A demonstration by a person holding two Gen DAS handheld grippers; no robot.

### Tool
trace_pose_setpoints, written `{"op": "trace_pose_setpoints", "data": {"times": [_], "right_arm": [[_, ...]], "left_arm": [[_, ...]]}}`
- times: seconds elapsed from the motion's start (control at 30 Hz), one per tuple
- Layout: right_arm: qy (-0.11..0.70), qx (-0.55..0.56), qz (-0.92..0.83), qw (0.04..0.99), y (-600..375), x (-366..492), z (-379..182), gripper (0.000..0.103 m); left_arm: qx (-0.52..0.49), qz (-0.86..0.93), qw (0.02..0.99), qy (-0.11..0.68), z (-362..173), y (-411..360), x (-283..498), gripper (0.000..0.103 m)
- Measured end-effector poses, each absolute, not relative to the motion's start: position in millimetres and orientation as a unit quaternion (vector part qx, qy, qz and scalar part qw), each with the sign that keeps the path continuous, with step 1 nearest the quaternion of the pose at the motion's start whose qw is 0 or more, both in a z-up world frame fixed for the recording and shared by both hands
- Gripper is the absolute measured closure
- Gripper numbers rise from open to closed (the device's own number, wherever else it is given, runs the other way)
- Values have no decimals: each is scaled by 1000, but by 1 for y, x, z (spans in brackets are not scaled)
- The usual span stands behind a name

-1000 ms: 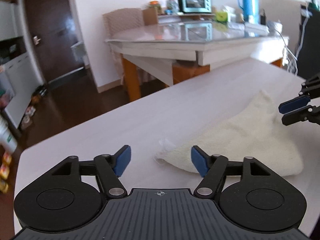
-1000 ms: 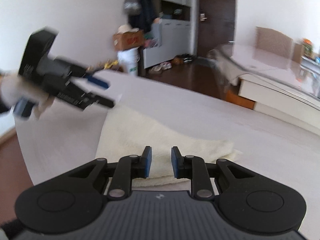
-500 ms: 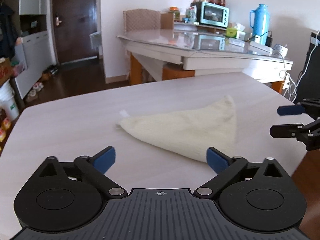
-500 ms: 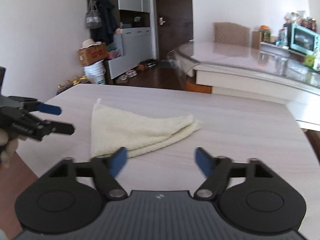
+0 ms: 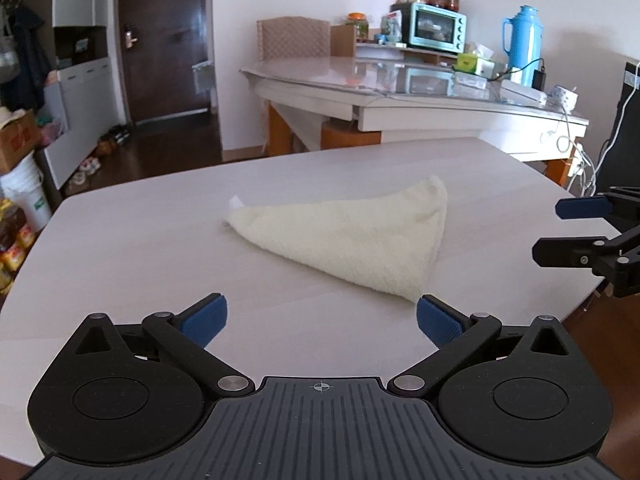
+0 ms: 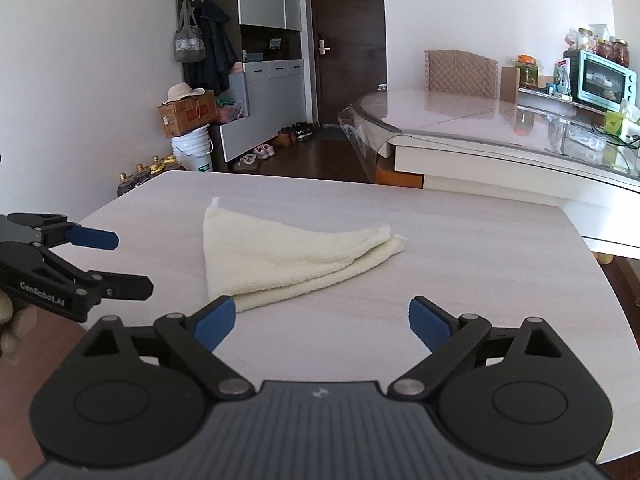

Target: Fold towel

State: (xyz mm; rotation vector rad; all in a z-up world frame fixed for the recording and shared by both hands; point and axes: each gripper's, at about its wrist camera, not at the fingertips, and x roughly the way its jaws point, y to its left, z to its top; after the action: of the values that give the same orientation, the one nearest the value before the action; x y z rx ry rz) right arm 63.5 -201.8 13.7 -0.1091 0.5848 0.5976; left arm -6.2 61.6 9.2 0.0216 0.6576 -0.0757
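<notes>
Two layers at least show in the cream terry towel [image 5: 352, 240], which lies in the middle of the left wrist frame as a flat triangle on the pale wood-grain table [image 5: 120, 248]. Its small white tag [image 5: 237, 201] pokes out at the upper left corner and its nearest point sits just above the left gripper [image 5: 320, 320]. That black gripper with blue pads fills the bottom of the frame, its jaws spread wide with nothing between them, hanging short of the cloth. At the right edge the right gripper [image 5: 560, 228] juts in, also parted and empty, well apart from the towel.

From the right wrist view the same towel [image 6: 280, 256] sits centre frame, and its right-hand tip shows stacked edges where the layers meet slightly out of line. The right gripper [image 6: 320, 318] spans the bottom, jaws wide and holding nothing; its left pad sits just in front of the towel's near corner. The left gripper [image 6: 116, 258] reaches in from the left edge, open too, near the towel's left side without touching.

As I judge it, the towel already lies folded and released. Whether another fold is meant, or this triangle is the finished shape, the scene does not settle.
</notes>
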Motion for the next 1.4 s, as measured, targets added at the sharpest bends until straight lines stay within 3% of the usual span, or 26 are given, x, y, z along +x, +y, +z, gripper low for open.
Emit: {"op": "trace_pose_setpoints", "data": {"times": [0.43, 0.8, 1.0, 1.07, 1.13, 1.4], "right_arm": [[282, -54, 290, 913, -197, 59, 15, 7], [282, -38, 284, 916, -193, 74, 13, 9], [295, -1, 273, 916, -187, 119, 3, 28], [305, 14, 270, 913, -184, 135, -2, 44], [313, 25, 268, 911, -180, 150, -7, 52], [335, 45, 256, 906, -171, 180, -28, 60]], "left_arm": [[10, -34, 948, 317, 15, 62, -16, 0], [37, -29, 946, 321, 8, 69, 20, 0], [35, -27, 945, 323, 2, 81, 52, 0], [32, -29, 946, 321, 2, 85, 63, 0], [33, -31, 946, 321, 0, 87, 72, 0], [74, -32, 939, 334, -16, 93, 112, 0]]}}
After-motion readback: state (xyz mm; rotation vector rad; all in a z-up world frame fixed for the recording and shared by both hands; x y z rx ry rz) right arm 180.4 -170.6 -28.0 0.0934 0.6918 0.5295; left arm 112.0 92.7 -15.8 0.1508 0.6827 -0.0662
